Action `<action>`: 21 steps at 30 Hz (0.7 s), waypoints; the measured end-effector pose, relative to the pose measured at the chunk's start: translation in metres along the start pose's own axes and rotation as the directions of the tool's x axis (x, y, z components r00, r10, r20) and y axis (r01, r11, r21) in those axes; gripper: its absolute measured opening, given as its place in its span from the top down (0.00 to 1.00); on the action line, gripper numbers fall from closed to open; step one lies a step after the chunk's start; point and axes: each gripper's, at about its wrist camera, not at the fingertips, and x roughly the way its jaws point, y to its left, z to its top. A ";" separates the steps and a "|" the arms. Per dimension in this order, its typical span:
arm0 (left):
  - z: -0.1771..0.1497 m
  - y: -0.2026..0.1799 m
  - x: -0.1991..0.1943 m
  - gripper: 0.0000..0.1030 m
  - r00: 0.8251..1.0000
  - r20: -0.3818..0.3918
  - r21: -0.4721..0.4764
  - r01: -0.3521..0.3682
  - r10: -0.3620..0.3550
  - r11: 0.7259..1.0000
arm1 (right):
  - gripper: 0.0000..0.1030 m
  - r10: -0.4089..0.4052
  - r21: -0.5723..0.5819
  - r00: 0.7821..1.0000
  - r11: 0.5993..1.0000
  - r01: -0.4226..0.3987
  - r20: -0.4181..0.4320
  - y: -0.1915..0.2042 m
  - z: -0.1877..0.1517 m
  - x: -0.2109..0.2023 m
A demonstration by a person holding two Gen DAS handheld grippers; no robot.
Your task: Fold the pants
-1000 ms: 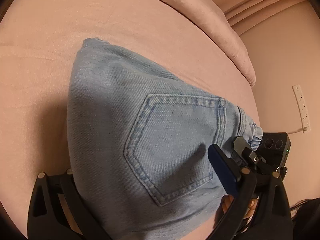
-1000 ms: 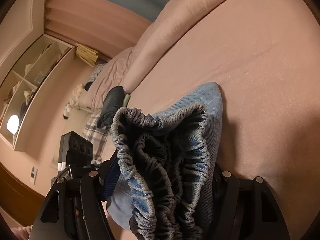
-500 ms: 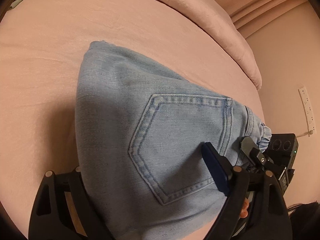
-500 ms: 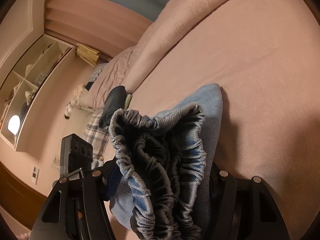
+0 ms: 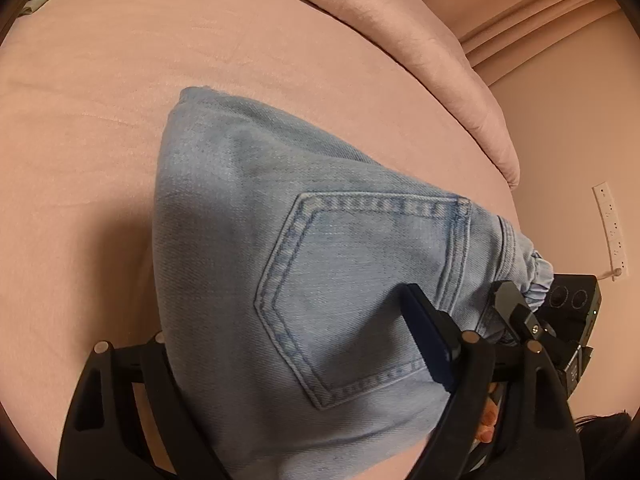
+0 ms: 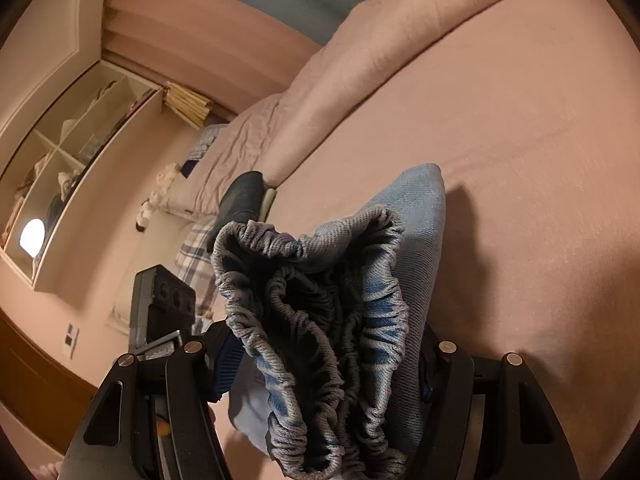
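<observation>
pink bed (image 5: 100,140): pants (image 5: 280,260) btwn tool (image 5: 300,364) jaws

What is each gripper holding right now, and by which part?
Both grip the folded jeans: right gripper at the elastic waistband, left gripper across the back-pocket end.

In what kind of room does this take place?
Most likely a bedroom: the jeans rest on a pink bed sheet, with a rolled duvet alongside and open wall shelves.

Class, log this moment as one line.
left gripper: jaws just closing on folded jeans between them | right gripper: gripping elastic waistband | under jeans: pink bed
</observation>
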 end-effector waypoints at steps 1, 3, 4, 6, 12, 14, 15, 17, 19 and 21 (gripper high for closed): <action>0.000 0.001 -0.001 0.18 1.000 0.001 -0.001 0.002 -0.002 1.000 | 0.33 0.001 -0.006 1.000 1.000 -0.001 0.001 0.002 0.000 -0.001; -0.001 0.001 -0.002 0.18 1.000 0.005 -0.001 0.006 -0.006 1.000 | 0.33 -0.005 -0.018 1.000 1.000 0.005 0.005 0.005 0.000 -0.001; -0.001 0.000 -0.003 0.18 1.000 0.006 -0.001 0.008 -0.008 1.000 | 0.33 -0.007 -0.022 1.000 1.000 0.007 0.007 0.006 -0.001 -0.002; -0.001 0.001 -0.005 0.19 1.000 0.008 0.001 0.015 -0.015 1.000 | 0.33 -0.010 -0.031 1.000 0.999 0.010 0.010 0.009 -0.001 -0.002; -0.002 0.000 -0.014 0.21 0.999 0.018 0.013 0.041 -0.041 0.999 | 0.33 -0.016 -0.053 1.000 0.998 0.017 0.021 0.019 -0.003 -0.005; -0.002 0.000 -0.016 0.21 0.998 0.019 0.022 0.053 -0.053 0.998 | 0.33 -0.027 -0.069 0.999 0.997 0.029 0.029 0.024 -0.006 -0.007; -0.002 -0.002 -0.017 0.22 0.998 0.019 0.033 0.058 -0.059 0.998 | 0.33 -0.032 -0.075 0.999 0.997 0.035 0.032 0.027 -0.007 -0.007; -0.001 -0.005 -0.017 0.22 0.997 0.021 0.050 0.070 -0.072 0.996 | 0.33 -0.050 -0.087 0.998 0.995 0.053 0.040 0.030 -0.009 -0.009; 0.000 -0.003 -0.017 0.22 0.996 0.023 0.056 0.087 -0.088 0.995 | 0.33 -0.066 -0.099 0.997 0.993 0.071 0.050 0.036 -0.011 -0.010; 0.000 -0.001 -0.016 0.22 0.995 0.022 0.062 0.098 -0.099 0.993 | 0.33 -0.076 -0.104 0.995 0.991 0.082 0.060 0.041 -0.013 -0.010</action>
